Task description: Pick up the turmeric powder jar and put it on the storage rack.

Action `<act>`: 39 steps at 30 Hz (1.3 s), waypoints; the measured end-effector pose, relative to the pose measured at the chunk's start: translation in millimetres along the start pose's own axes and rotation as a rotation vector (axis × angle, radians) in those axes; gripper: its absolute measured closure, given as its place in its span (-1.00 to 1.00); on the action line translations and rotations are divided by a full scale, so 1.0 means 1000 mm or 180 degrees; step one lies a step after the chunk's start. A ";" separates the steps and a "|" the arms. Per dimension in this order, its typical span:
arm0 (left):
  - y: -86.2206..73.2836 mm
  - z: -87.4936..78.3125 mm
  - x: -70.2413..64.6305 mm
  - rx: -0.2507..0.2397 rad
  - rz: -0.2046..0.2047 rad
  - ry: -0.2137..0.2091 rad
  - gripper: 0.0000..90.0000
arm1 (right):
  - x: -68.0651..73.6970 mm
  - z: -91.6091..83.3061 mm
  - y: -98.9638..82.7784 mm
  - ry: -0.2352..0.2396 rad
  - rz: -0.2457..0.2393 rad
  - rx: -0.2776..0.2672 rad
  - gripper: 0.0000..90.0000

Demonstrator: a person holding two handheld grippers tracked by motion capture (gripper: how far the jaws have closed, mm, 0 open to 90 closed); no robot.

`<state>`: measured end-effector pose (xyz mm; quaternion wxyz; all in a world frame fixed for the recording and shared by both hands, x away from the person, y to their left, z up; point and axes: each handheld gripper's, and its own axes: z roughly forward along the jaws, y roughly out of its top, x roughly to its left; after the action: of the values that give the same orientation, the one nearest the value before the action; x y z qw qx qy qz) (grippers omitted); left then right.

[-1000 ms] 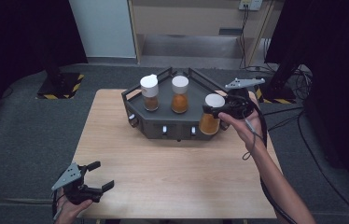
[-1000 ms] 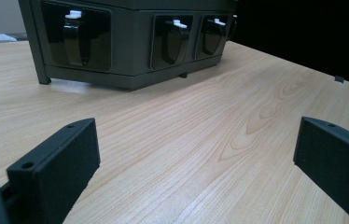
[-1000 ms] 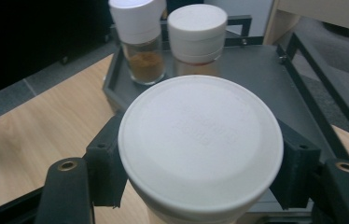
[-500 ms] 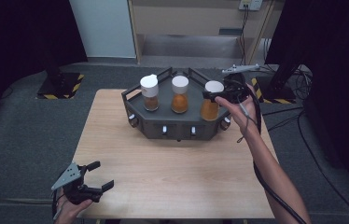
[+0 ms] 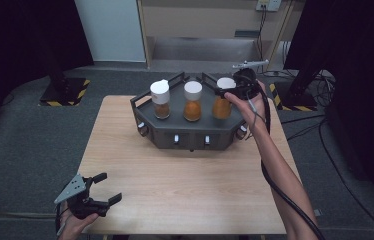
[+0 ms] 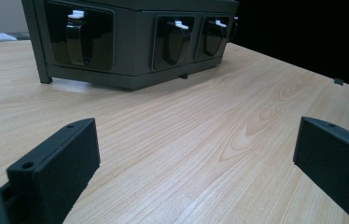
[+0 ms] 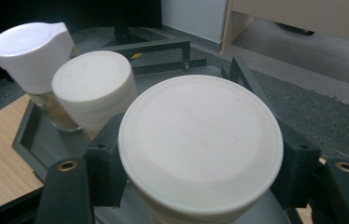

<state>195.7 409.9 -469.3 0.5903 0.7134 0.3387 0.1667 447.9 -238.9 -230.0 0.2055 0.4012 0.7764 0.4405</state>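
A dark grey rack (image 5: 190, 131) stands at the table's far middle with three white-capped jars of orange-brown contents. The left jar (image 5: 160, 99) and middle jar (image 5: 193, 101) stand free. My right gripper (image 5: 231, 92) is shut on the right jar (image 5: 222, 102) just under its white cap (image 7: 200, 140), with a jaw on each side; the jar is over the rack's right end. My left gripper (image 5: 104, 188) is open near the table's front left corner, nothing between its fingers (image 6: 56, 163), pointing at the rack (image 6: 130, 42).
The wooden table (image 5: 185, 190) has bare room between the rack and its front edge. The rack's front faces carry small latches (image 6: 80, 35). A cable (image 5: 267, 175) trails along the right forearm. Dark stands and cables lie on the floor around.
The right gripper carried the right jar from the rack's front right side up and back, over the rack's right end. The left gripper has stayed still.
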 end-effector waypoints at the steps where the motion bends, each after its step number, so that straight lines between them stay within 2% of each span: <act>1: 0.000 0.000 0.000 -0.0002 0.0001 0.0000 -1.00 | -0.001 0.002 0.000 -0.0007 0.0007 0.0008 -0.27; 8: 0.000 -0.001 0.000 -0.0006 -0.0001 0.0003 -1.00 | -0.006 0.015 -0.005 -0.0075 0.0110 0.0036 -0.27; 15: 0.000 -0.001 0.000 -0.0002 -0.0003 0.0003 -1.00 | -0.013 0.020 -0.011 -0.0086 0.0178 0.0043 -0.27; 28: 0.000 -0.001 0.000 -0.0006 0.0000 0.0002 -1.00 | -0.015 0.025 -0.015 -0.0081 0.0212 0.0038 -0.27; 35: 0.000 -0.001 0.000 -0.0002 0.0006 -0.0005 -1.00 | -0.012 0.026 -0.017 -0.0076 0.0167 0.0013 -0.29; 36: 0.000 -0.001 0.000 -0.0003 0.0005 -0.0007 -1.00 | -0.013 0.026 -0.018 -0.0049 0.0170 0.0003 -0.35; 37: 0.000 -0.001 0.000 -0.0006 0.0005 -0.0008 -1.00 | -0.015 0.026 -0.018 0.0004 0.0194 -0.0004 -0.50; 39: 0.000 -0.001 0.000 -0.0004 0.0006 -0.0011 -1.00 | -0.014 0.023 -0.018 -0.0003 0.0183 -0.0047 -0.67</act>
<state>195.4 410.6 -469.6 0.5911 0.7137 0.3369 0.1663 463.9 -243.5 -257.4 0.1960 0.4220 0.7612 0.4518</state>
